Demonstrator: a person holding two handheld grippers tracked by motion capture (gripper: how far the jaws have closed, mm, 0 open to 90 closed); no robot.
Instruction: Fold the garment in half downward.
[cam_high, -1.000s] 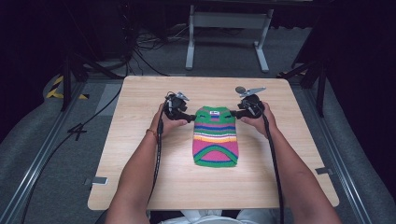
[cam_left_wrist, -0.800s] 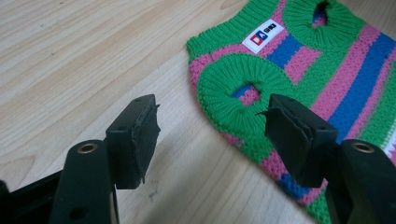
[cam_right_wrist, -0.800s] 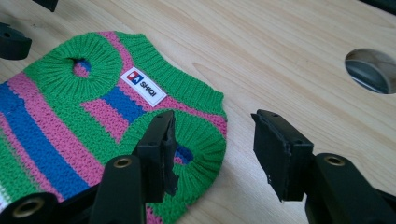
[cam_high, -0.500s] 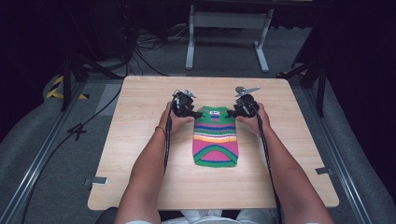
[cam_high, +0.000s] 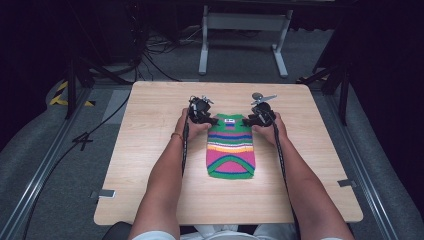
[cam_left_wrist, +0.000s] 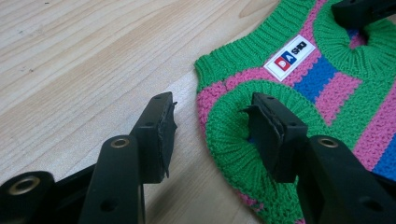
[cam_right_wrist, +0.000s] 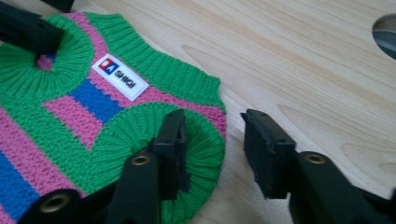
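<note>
Striped sweater (cam_high: 231, 149) flat on the surface (cam_high: 150, 130), between both hand-held grippers. Left hand-held gripper (cam_left_wrist: 212, 133) and right hand-held gripper (cam_right_wrist: 212, 149), jaws apart, each straddle an armhole edge.

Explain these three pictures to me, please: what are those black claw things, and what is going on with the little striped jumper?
No robot here: a person sits at a light wooden table and holds a black two-jaw hand tool, called a gripper, in each hand. One picture is from a fixed camera above, looking down; the forearms come in from the bottom. There the left gripper and the right gripper sit at the top corners of a small knitted sweater with green, pink, blue and orange stripes, lying flat. The other two pictures come from cameras riding on each gripper, looking along its jaws. Both grippers are open. Each has one jaw inside a green ribbed armhole and the other jaw over bare wood beside the sweater, so the armhole's edge lies between them. Nothing is gripped yet. A white label sits below the neck opening.
</note>
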